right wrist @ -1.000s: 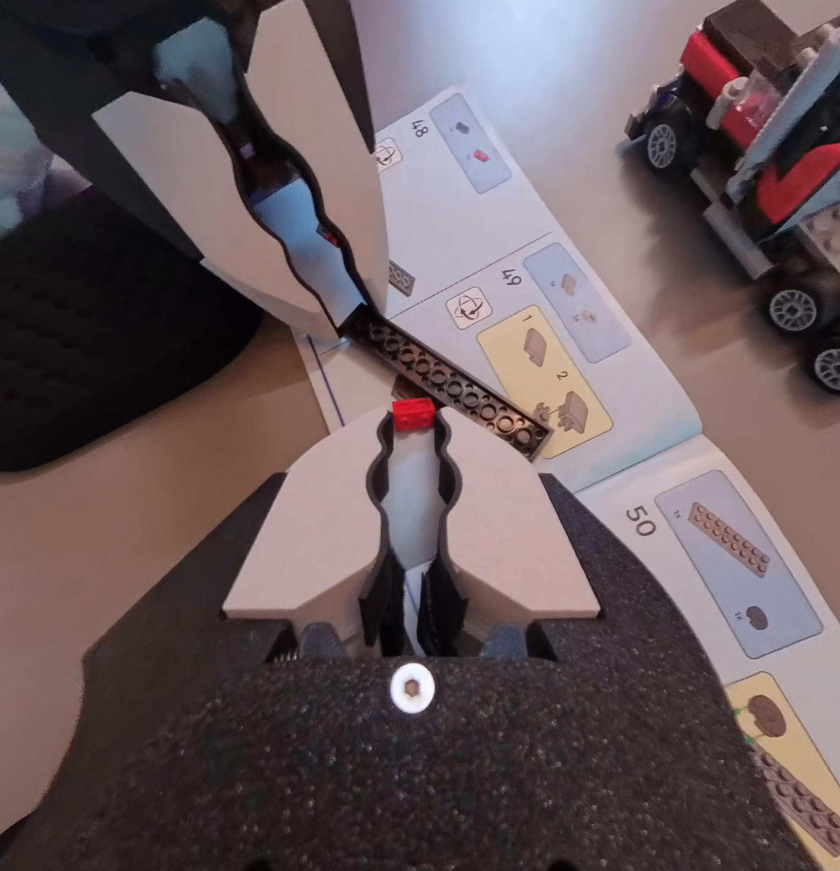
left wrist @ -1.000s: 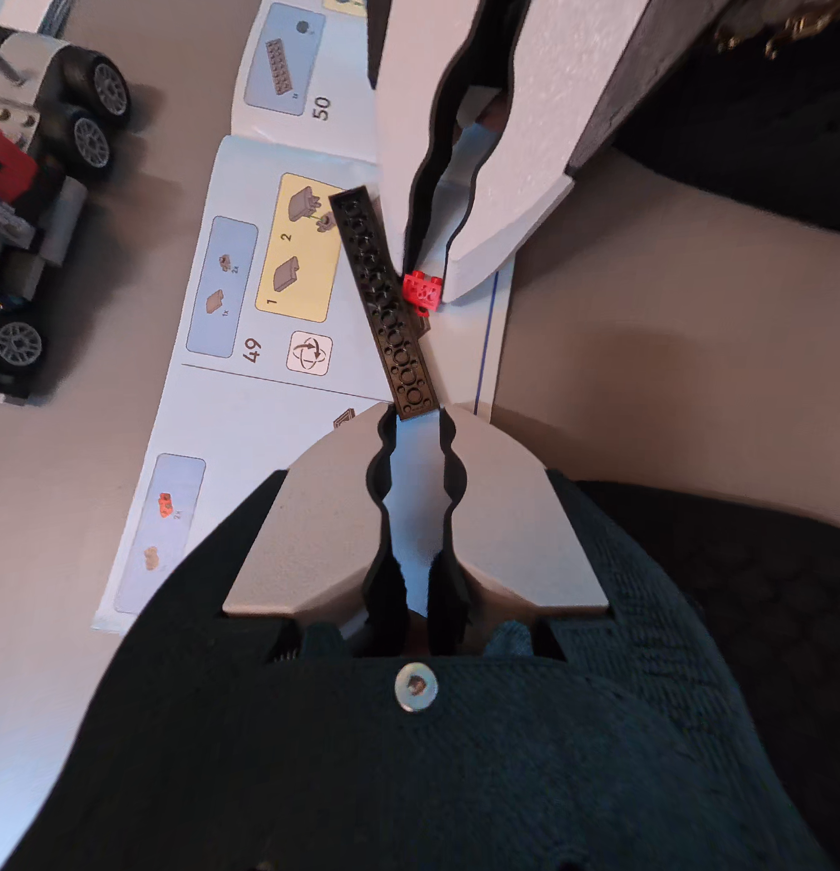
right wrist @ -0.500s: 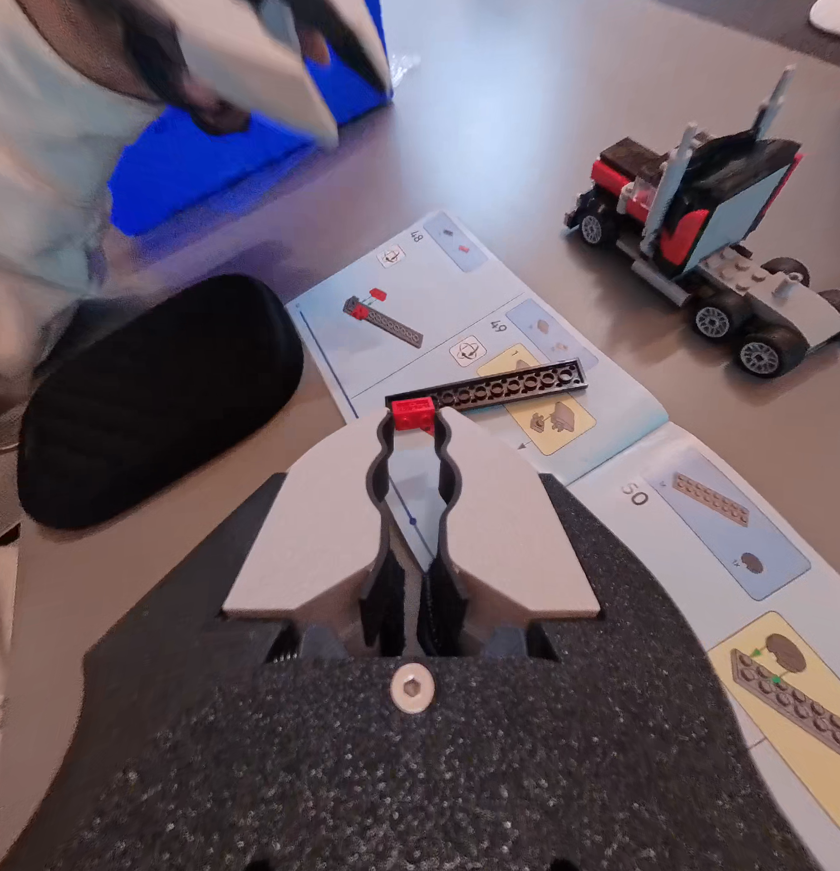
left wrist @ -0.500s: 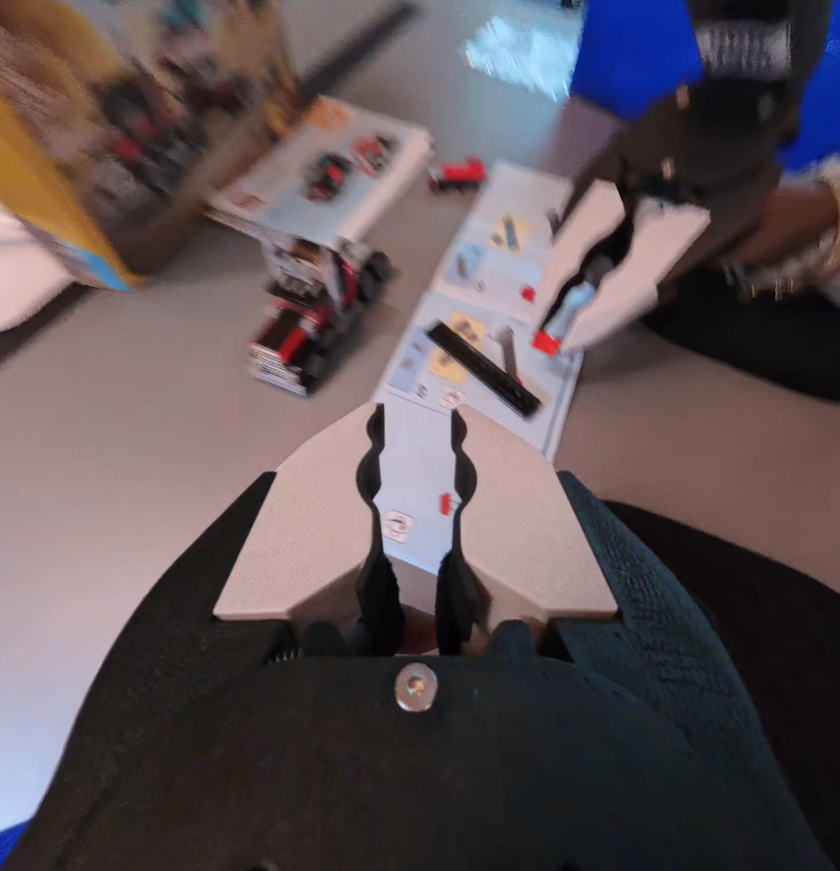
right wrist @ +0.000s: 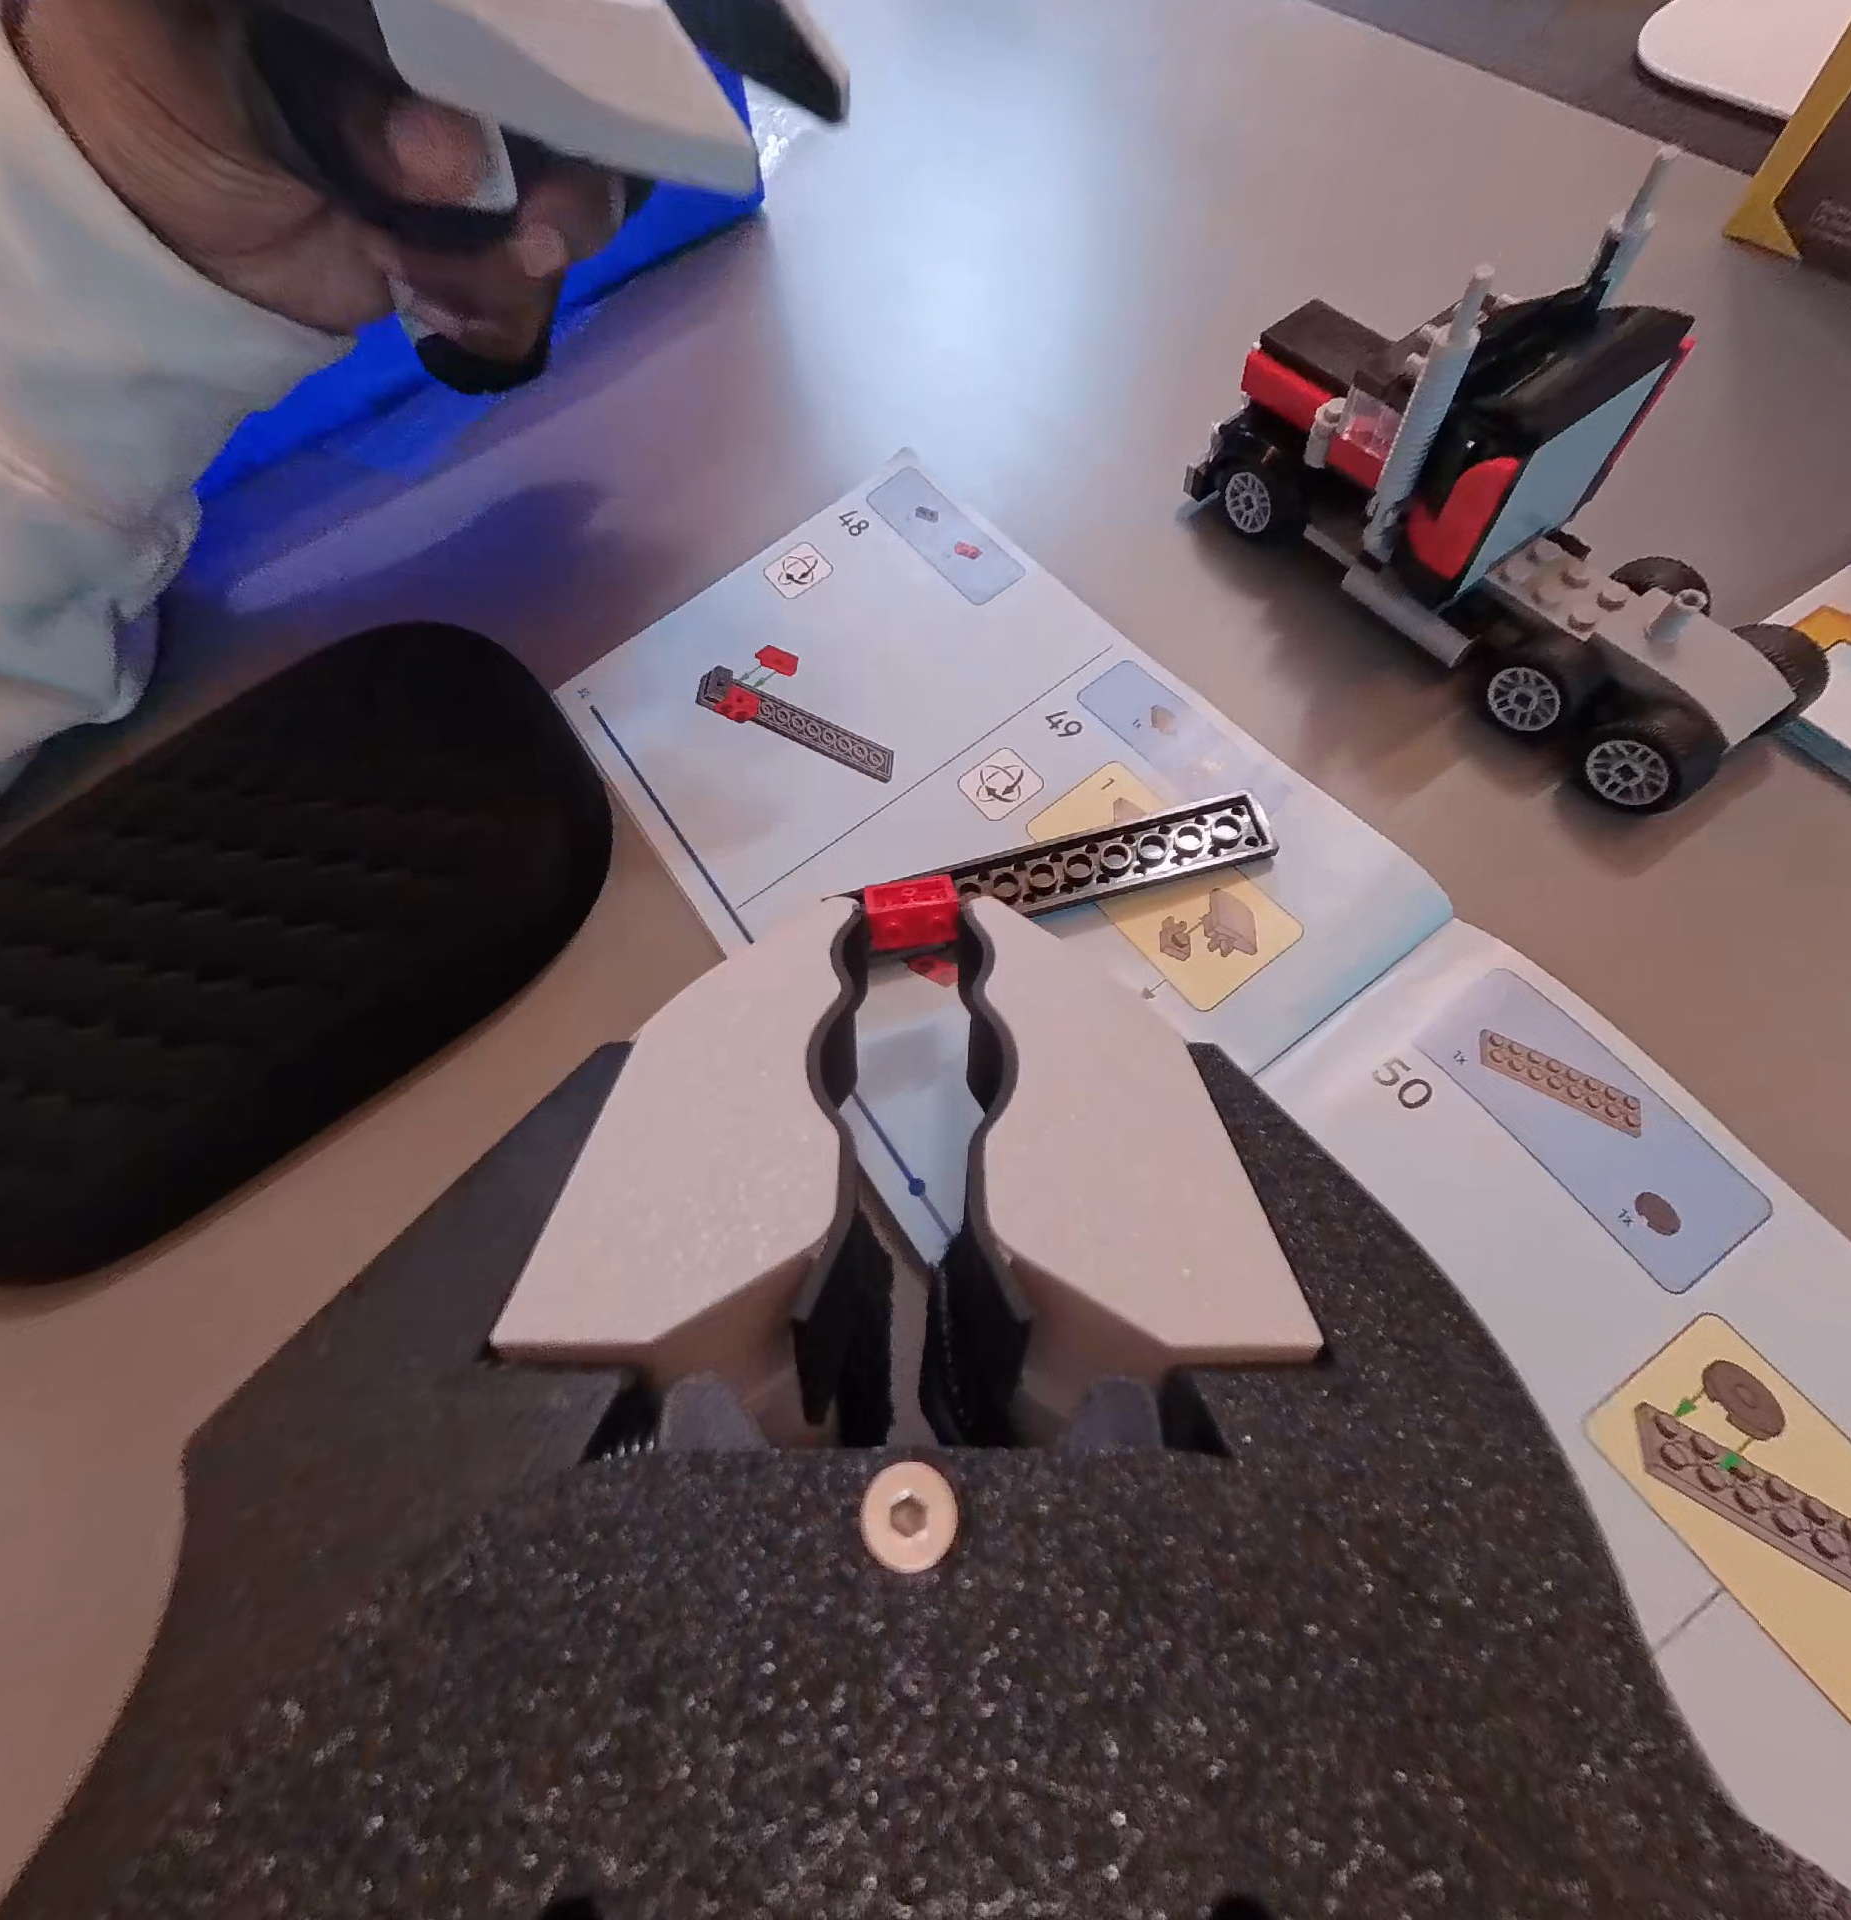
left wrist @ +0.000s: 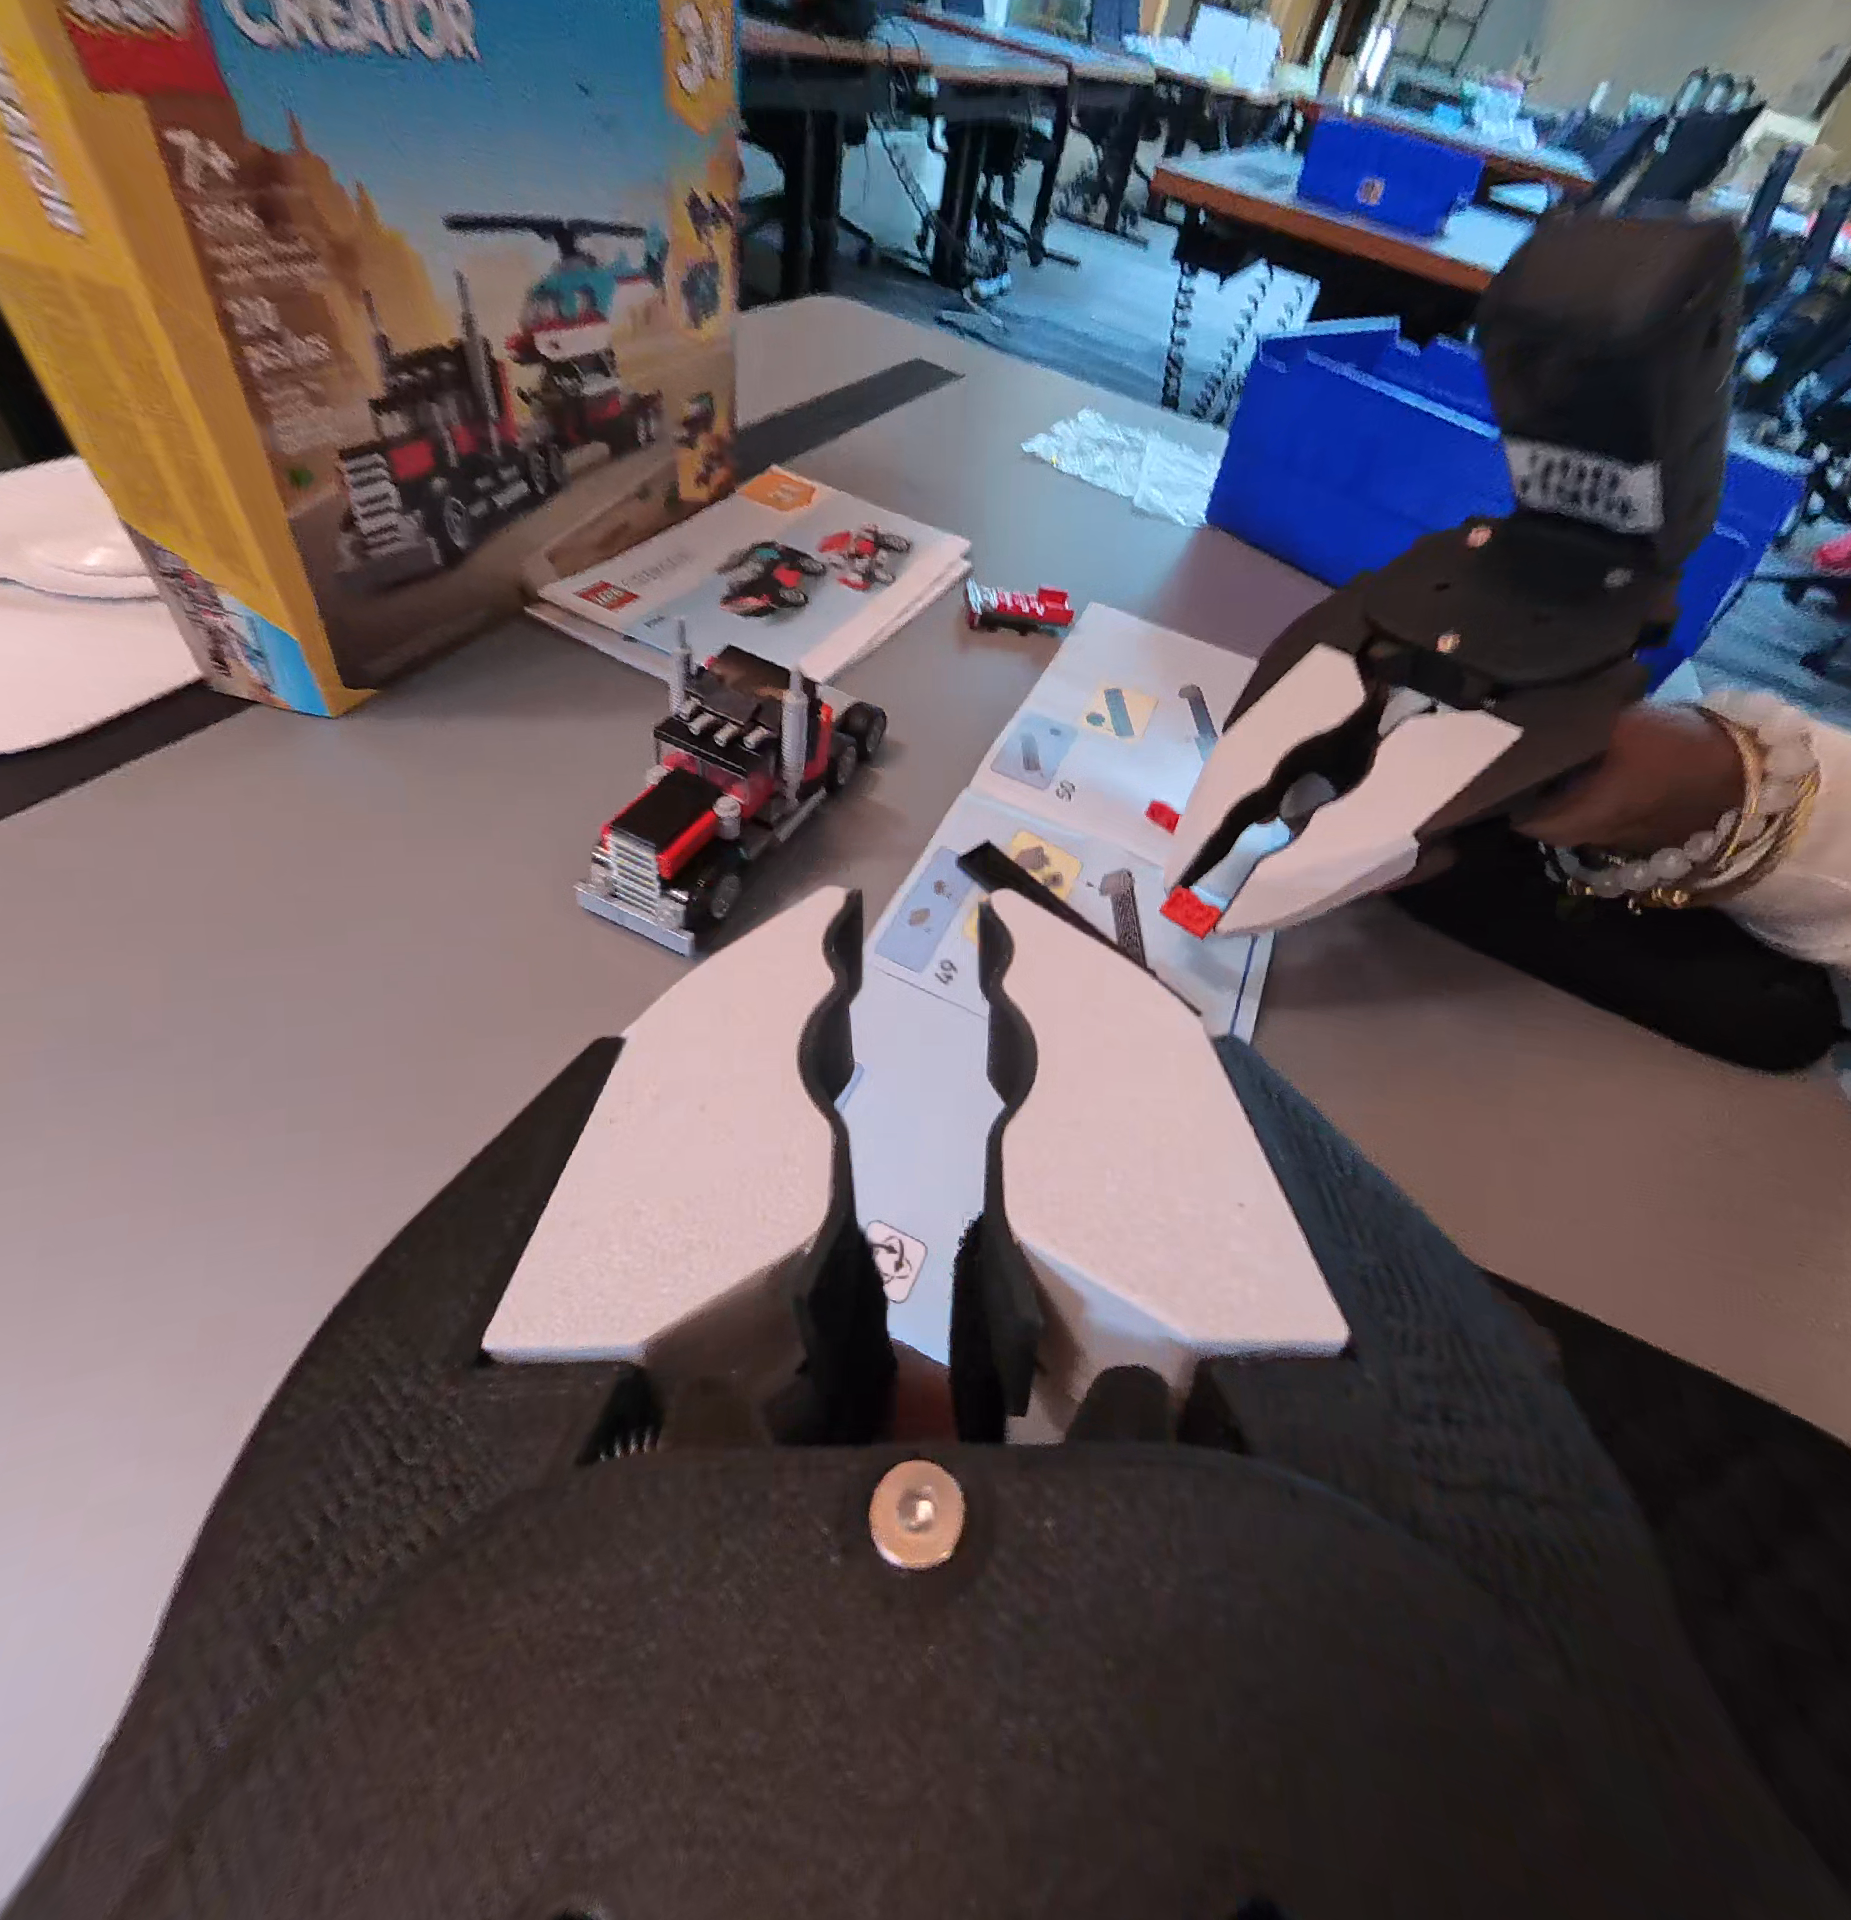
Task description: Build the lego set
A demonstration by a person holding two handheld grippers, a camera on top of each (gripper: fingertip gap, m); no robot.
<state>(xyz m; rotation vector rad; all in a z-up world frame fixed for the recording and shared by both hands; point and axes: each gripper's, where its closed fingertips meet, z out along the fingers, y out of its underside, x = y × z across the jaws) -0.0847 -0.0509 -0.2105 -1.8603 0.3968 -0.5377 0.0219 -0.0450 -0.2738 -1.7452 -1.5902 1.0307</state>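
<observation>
Lifting away, my left gripper (left wrist: 916,914) has let go of the black plate (right wrist: 1108,857), jaws parted and empty, leaving it on the booklet (right wrist: 1347,904) at 1 o'clock of my right gripper (right wrist: 910,920), which grasps the red brick (right wrist: 908,912), unattached.

Left wrist view: raised above the desk (left wrist: 225,1039), looking forward and slightly down along its own claw (left wrist: 916,920); far field takes in the room behind. Right wrist view: lower, nearer the desk, pitched steeply down over its claw (right wrist: 910,920). Shared ground: open instruction booklet (left wrist: 1108,665) (right wrist: 879,665), black plate (left wrist: 1046,899) (right wrist: 1118,857), truck model (left wrist: 723,790) (right wrist: 1472,530). Each view catches the other claw, facing roughly opposite ways.
</observation>
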